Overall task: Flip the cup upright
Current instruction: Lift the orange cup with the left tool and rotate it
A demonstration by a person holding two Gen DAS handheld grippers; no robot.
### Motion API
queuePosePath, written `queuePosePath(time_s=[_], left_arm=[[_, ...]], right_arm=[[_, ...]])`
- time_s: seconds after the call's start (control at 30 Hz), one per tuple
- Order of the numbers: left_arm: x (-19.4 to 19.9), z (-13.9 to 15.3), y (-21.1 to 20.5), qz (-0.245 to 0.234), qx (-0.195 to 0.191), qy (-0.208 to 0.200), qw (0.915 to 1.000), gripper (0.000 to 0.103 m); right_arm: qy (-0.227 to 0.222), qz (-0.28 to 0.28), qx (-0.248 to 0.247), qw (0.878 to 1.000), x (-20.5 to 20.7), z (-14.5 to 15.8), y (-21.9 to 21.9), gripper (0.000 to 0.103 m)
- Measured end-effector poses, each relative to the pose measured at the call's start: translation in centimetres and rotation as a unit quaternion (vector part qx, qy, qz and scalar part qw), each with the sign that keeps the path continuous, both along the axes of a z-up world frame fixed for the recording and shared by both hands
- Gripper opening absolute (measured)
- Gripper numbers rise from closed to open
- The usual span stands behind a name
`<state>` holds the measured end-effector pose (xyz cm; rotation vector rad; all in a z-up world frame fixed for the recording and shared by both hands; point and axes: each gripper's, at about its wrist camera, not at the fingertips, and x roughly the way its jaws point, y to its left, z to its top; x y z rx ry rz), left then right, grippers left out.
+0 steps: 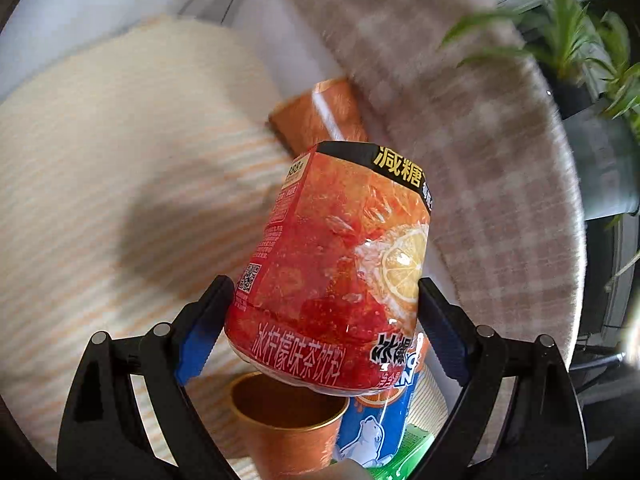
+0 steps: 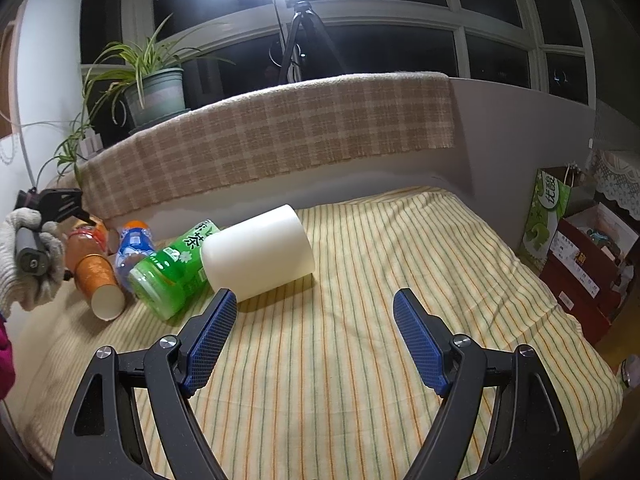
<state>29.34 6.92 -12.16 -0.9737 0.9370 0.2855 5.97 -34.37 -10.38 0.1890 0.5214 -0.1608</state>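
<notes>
My left gripper (image 1: 326,292) is shut on a red iced-lemon-tea bottle (image 1: 336,256) and holds it tilted above the striped bedsheet (image 1: 100,184). Below it an orange paper cup (image 1: 288,420) lies on its side; in the right wrist view the orange cup (image 2: 98,280) lies with its white mouth toward me. A large white cup (image 2: 258,252) lies on its side mid-bed. My right gripper (image 2: 314,308) is open and empty, just in front of the white cup. The left gripper (image 2: 60,204) shows at far left, held in a gloved hand.
A blue-label bottle (image 2: 134,248) and a green tea bottle (image 2: 172,272) lie between the cups. A plaid-covered headboard (image 2: 280,136) runs behind. A potted plant (image 2: 152,92), ring light tripod (image 2: 298,40), and boxes (image 2: 588,256) beside the bed at right.
</notes>
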Motion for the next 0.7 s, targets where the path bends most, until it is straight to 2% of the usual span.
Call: queuePosePath(time_s=[0.17, 0.23, 0.4, 0.57, 0.7], left_arm=[[-2.8, 3.3, 2.4, -0.024, 0.019, -0.023, 0.9993, 0.092], [-4.0, 4.6, 3.0, -0.048, 0.035, -0.031, 0.9978, 0.092], [-6.6, 6.2, 2.1, -0.103, 0.054, -0.035, 0.9926, 0.092], [-9.1, 6.5, -0.8, -0.16, 0.075, -0.033, 0.9837, 0.092], [-11.2, 5.8, -3.8, -0.226, 0.074, -0.005, 0.9714, 0.092]], right_arm=[[-0.003, 0.003, -0.001, 1.0, -0.2, 0.2, 0.3, 0.08], [-0.004, 0.007, -0.002, 1.0, -0.2, 0.4, 0.7, 0.08], [-0.011, 0.019, -0.009, 1.0, -0.7, 1.0, 1.7, 0.08], [-0.014, 0.032, -0.008, 0.999, -1.2, 1.5, 2.6, 0.08], [-0.015, 0.043, -0.007, 0.999, -1.8, 2.1, 3.2, 0.08]])
